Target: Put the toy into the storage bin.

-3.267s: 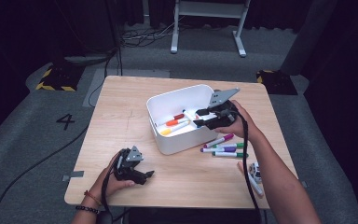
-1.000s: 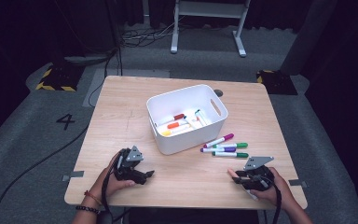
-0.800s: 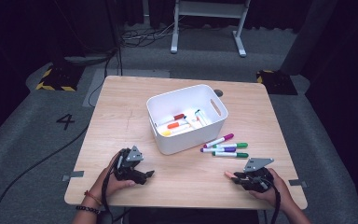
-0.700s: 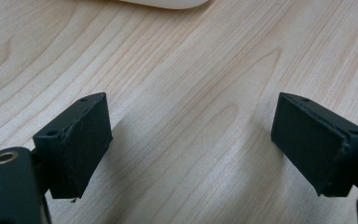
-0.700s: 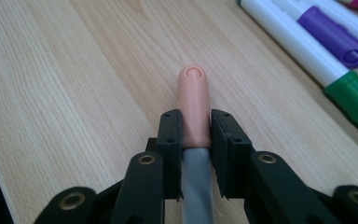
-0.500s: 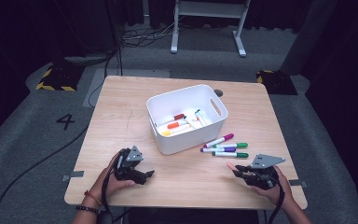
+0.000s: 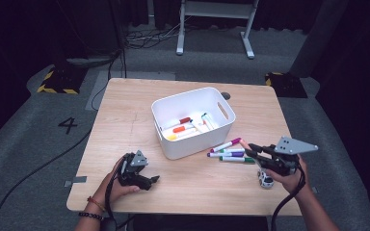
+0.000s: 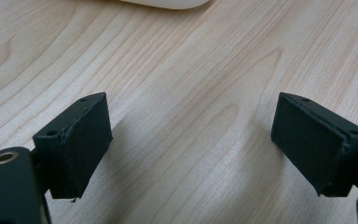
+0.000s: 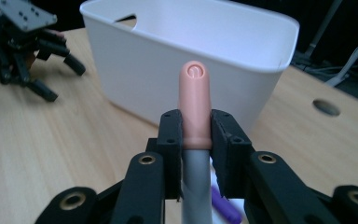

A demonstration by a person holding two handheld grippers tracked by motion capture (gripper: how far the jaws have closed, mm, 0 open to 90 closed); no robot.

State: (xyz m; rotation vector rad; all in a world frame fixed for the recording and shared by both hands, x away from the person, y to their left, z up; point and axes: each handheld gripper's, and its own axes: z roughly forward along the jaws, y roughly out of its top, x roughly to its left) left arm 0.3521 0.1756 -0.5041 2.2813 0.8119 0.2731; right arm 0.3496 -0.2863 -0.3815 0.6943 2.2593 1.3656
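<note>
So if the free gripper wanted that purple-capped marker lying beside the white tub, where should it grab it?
Probably mid-barrel, coming straight down from above. The purple-capped marker lies flat on the table, slanting away from the white tub, with other markers just beside it. So the jaws should close across its thin width, not along its length. The left gripper is open and empty.

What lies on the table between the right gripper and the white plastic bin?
In the high view, three markers lie on the wooden table between the right gripper and the white plastic bin.
</note>
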